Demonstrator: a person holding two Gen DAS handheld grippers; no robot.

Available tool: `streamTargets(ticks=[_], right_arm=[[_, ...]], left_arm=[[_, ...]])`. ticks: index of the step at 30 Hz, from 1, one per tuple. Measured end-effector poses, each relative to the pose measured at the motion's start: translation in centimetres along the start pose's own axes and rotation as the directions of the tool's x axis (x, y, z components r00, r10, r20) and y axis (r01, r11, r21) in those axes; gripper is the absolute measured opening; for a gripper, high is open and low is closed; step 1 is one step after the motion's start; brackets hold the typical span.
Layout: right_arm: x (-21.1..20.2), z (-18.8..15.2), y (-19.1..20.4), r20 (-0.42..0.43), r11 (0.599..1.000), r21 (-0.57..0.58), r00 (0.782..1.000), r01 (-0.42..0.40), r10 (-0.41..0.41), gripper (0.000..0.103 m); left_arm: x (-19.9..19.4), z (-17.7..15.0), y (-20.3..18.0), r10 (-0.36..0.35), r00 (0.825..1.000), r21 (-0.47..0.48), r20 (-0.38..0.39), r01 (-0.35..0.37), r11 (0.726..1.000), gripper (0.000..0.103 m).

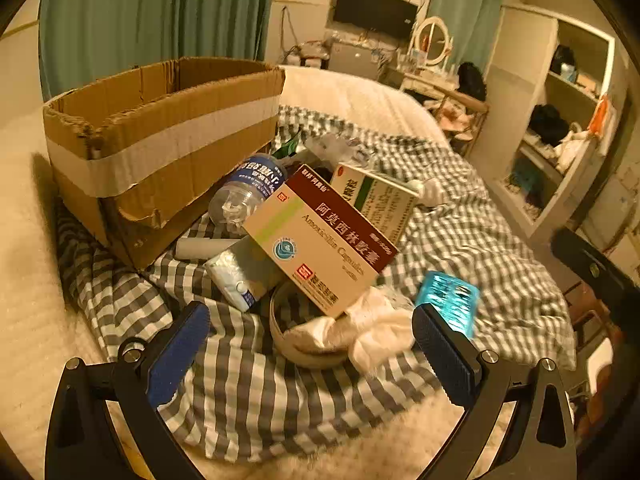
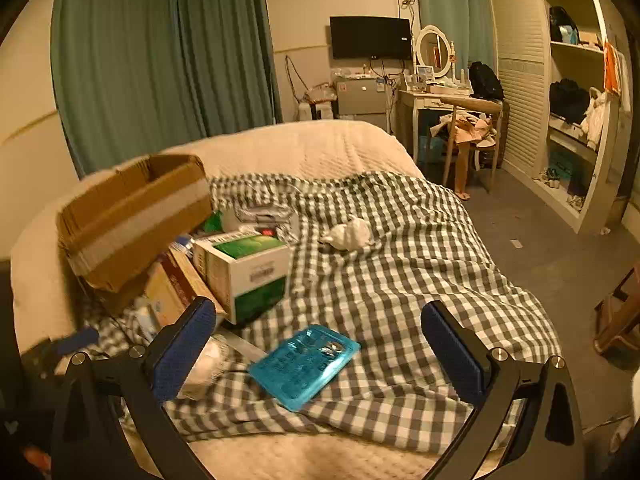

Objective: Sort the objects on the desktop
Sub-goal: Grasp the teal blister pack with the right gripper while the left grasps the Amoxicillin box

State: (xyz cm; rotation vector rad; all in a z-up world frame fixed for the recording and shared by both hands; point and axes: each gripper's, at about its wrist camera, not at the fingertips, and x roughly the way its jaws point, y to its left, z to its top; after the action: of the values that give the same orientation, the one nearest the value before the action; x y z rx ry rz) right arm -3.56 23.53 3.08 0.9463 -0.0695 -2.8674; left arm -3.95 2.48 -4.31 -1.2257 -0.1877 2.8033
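Our left gripper (image 1: 311, 344) jaws spread over a bowl (image 1: 304, 354) and amoxicillin box (image 1: 320, 244), cardboard box (image 1: 160, 140) crowding far left, right gripper (image 2: 318, 344) jaws spread above the blue packet (image 2: 306, 364), open checked blanket (image 2: 420, 280) ahead

Cluttered pile on a checked cloth (image 1: 460, 240), seen between wide-apart blue-padded fingers (image 1: 178, 354).
A red-and-cream medicine box (image 1: 320, 240) leans over a bowl (image 1: 304, 352); cardboard box (image 1: 160, 132) far left, water bottle (image 1: 248, 192) beside it.
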Motion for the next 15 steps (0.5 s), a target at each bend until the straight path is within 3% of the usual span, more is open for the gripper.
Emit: streamTargets(ticks=[5, 9, 13, 15], right_arm=[[1.5, -0.4, 0.3, -0.034, 0.999, -0.038, 0.999, 0.006, -0.007, 0.102], [2.3, -0.4, -0.2, -0.055, 1.000, -0.016, 0.998, -0.010, 0.009, 0.102], [3.2, -0.6, -0.8, -0.074, 1.000, 0.013, 0.997, -0.016, 0.017, 0.102], [3.7, -0.7, -0.7, -0.080, 1.000, 0.001, 0.997, 0.004, -0.004, 0.103]], left_arm=[[2.3, 1.0, 0.0, -0.020, 1.000, -0.058, -0.018, 0.019, 0.998, 0.103], [3.9, 2.3, -0.8, -0.015, 1.000, -0.015, -0.021, 0.015, 1.000, 0.103], [5.5, 3.1, -0.6, -0.081, 0.996, -0.128, -0.050, 0.074, 0.989, 0.103], [6.2, 3.4, -0.7, -0.063, 0.996, -0.181, -0.058, 0.051, 0.982, 0.103]])
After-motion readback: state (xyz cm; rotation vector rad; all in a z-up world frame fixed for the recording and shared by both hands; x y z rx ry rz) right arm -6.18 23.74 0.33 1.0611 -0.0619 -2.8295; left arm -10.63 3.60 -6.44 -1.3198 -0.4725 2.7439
